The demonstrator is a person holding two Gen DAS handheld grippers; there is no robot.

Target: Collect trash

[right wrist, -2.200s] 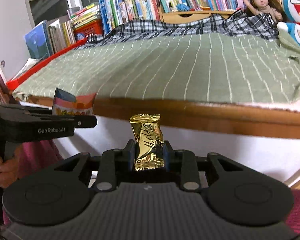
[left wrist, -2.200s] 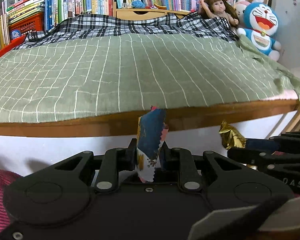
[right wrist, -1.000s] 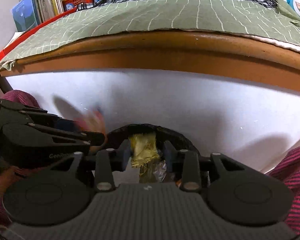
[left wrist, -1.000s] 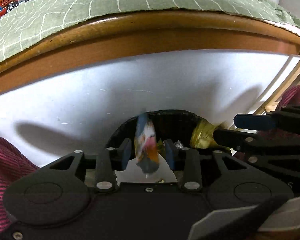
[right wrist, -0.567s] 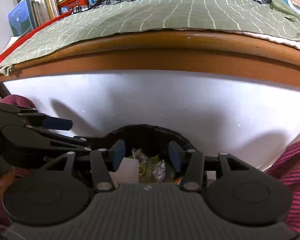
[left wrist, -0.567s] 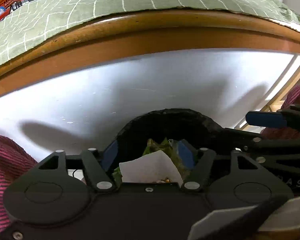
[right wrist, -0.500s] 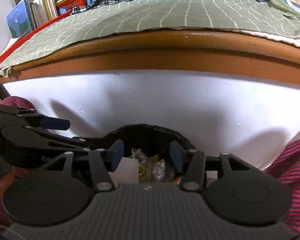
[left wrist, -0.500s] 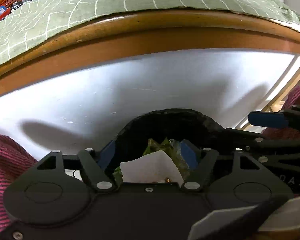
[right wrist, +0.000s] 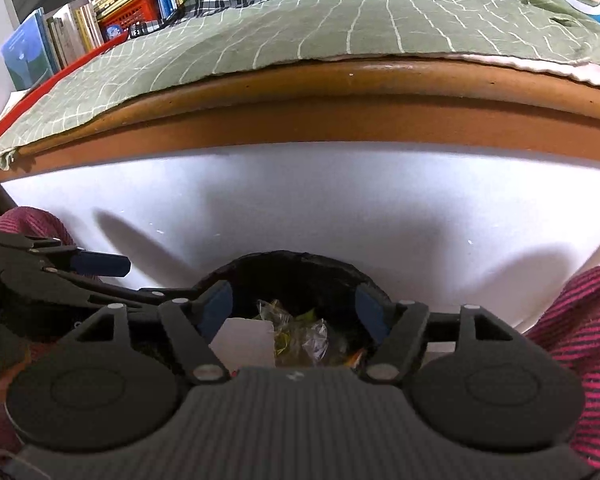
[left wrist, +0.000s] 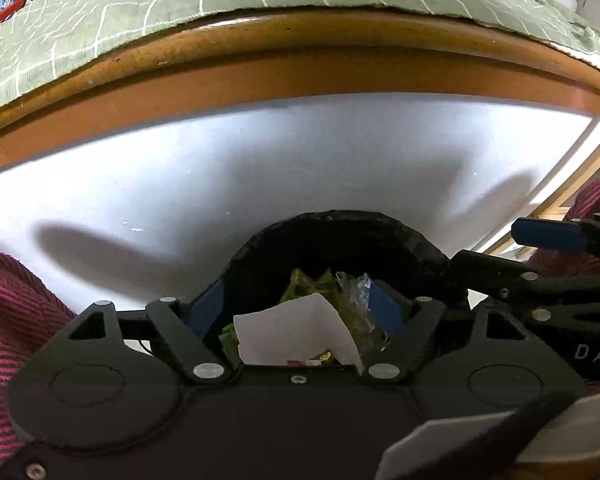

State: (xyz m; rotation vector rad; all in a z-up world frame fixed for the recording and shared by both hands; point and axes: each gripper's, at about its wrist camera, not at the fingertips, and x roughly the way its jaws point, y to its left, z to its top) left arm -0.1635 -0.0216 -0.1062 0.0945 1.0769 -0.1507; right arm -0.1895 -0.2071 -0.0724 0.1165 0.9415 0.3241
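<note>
Even, bright indoor light, no harsh glare. White panel (left wrist: 300,160) below the table edge (left wrist: 300,68) is the brightest zone, close to washed out in the right wrist view. Soft-edged grey shadows fall across it: one long at left (left wrist: 100,248), one fainter at right (left wrist: 496,196). Inside of the black bin (left wrist: 340,240) reads very dark, little detail. Strong fisheye bowing: the table edge curves like an arch, corners stretch. Near gripper bodies are dim and slightly soft. Books (right wrist: 112,12) at the rim are sharp enough.
</note>
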